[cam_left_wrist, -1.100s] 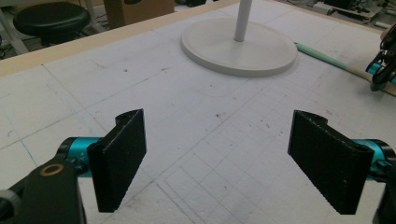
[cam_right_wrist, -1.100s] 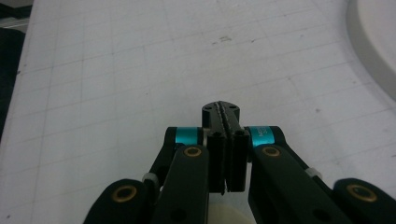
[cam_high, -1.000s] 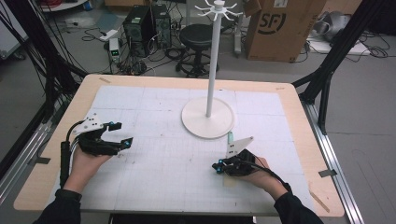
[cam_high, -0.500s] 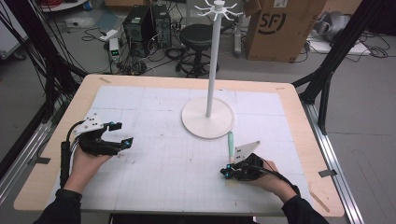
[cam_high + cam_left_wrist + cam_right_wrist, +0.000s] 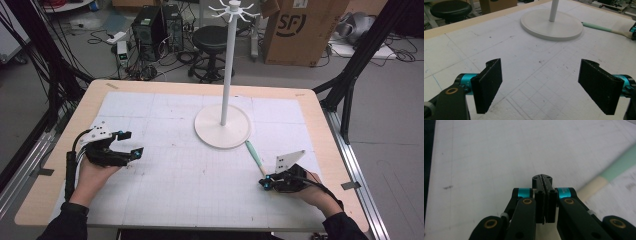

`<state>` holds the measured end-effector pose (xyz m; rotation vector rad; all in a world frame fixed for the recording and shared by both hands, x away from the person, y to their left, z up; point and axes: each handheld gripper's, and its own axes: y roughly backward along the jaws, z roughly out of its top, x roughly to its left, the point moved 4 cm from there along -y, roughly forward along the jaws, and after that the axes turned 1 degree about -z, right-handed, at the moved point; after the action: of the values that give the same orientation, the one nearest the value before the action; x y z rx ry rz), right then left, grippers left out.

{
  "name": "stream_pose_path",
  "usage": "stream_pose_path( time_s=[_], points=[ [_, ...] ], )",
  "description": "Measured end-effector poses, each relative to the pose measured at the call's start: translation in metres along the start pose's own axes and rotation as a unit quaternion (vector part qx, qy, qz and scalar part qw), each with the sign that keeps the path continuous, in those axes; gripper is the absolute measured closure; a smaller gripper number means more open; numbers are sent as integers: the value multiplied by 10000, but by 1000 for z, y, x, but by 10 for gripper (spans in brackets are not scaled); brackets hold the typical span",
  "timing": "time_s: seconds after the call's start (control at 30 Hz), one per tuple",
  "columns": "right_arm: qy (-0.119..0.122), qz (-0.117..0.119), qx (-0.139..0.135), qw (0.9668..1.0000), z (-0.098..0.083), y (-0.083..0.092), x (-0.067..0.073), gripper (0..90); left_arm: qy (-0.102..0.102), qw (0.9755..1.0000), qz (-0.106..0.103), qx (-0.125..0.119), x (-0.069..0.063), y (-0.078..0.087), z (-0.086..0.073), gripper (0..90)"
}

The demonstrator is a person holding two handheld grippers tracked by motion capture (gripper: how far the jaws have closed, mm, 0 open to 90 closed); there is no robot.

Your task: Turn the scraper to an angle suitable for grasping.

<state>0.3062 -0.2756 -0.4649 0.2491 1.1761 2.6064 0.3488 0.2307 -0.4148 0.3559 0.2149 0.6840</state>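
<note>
Two hand-held claws over a gridded surface [image 5: 170,180], with a white stand [image 5: 223,131] as landmark. The object in hand is a slim tool [image 5: 254,156] with a pale green shaft and a cream end; what kind of tool it is cannot be told. It lies flat on the surface, its green tip just beside the near-right rim of the stand's round base, its long axis running obliquely away from the base toward the person's right side.

The right claw [image 5: 264,183] sits just past the tool's cream end, on the side away from the stand, jaws pressed fully together with nothing between them. In the right gripper view the right claw [image 5: 542,178] points past the tool [image 5: 610,172], which lies off to one side of the jaws and crosses the frame diagonally; the jaws are not lined up across the shaft.

The left claw [image 5: 131,143] rests well apart from the stand on its near-left side, jaws spread wide and empty; its own view shows the left claw [image 5: 540,87], the stand [image 5: 552,23] ahead and the tool [image 5: 607,28] beyond the base.

Judgement: the right hand is far nearer; a grasp would call for opening the jaws and turning them to straddle the shaft crosswise. No containers are present; the stand's top hooks [image 5: 233,9] hang bare.
</note>
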Motion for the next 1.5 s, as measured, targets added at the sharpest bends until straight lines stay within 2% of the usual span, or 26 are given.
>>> stream_pose_path(
  time_s=[0.23,0.37,0.43,0.5,0.57,0.6,0.63,0.7,0.77,0.8,0.83,0.87,0.9,0.93,1.0,1.07,1.17,1.23,1.37,1.5],
  points=[
    [-158,-185,-10,9997,-16,16,-13,893,11,10000,-5,4,0,-1,0,200],
    [-201,-171,-59,9996,-15,17,-14,889,2,10000,-10,1,0,-1,0,200],
    [-243,-182,-404,9987,-6,18,-15,838,11,10000,-6,-14,0,-2,0,200],
    [-356,-285,-633,9970,1,19,-17,773,11,10000,-8,-19,0,-2,0,200],
    [-443,-577,-878,9935,9,20,-23,718,19,10000,-13,-38,0,-2,0,200],
    [-523,-684,-961,9916,13,21,-25,656,14,10000,-11,-51,0,-2,0,200],
    [-602,-851,-1051,9890,17,22,-27,593,9,10000,6,-81,0,-2,1,199],
    [-804,-1165,-1215,9824,24,25,-32,550,-7,10000,19,-79,1,-1,1,197],
    [-934,-1327,-1418,9765,30,26,-35,483,3,9999,32,-111,1,-1,1,196],
    [-1054,-1417,-1545,9721,34,27,-37,466,-18,9999,62,-122,2,0,1,195],
    [-1082,-1483,-1616,9696,36,26,-38,447,-21,9999,85,-135,3,0,1,195],
    [-1082,-1483,-1616,9696,36,26,-38,447,-28,9998,105,-147,4,1,1,195],
    [-1144,-1718,-1710,9634,40,25,-41,393,-25,9998,123,-170,5,2,1,194],
    [-1144,-1718,-1710,9634,40,25,-41,393,-20,9997,146,-191,6,3,2,194],
    [-1295,-1917,-1849,9551,42,24,-42,364,-26,9996,188,-219,8,6,2,192],
    [-1363,-2006,-1939,9506,41,23,-43,345,12,9993,212,-292,11,11,2,190],
    [-1426,-2109,-1841,9494,39,20,-43,294,35,9989,284,-382,14,16,3,189],
    [-1450,-2078,-1833,9498,38,20,-43,291,62,9986,323,-423,16,18,3,189],
    [-1484,-2132,-1826,9482,34,20,-43,291,71,9984,357,-439,17,19,3,188],
    [-1548,-2208,-1862,9448,31,23,-44,283,51,9984,353,-440,16,18,3,188]
  ],
)
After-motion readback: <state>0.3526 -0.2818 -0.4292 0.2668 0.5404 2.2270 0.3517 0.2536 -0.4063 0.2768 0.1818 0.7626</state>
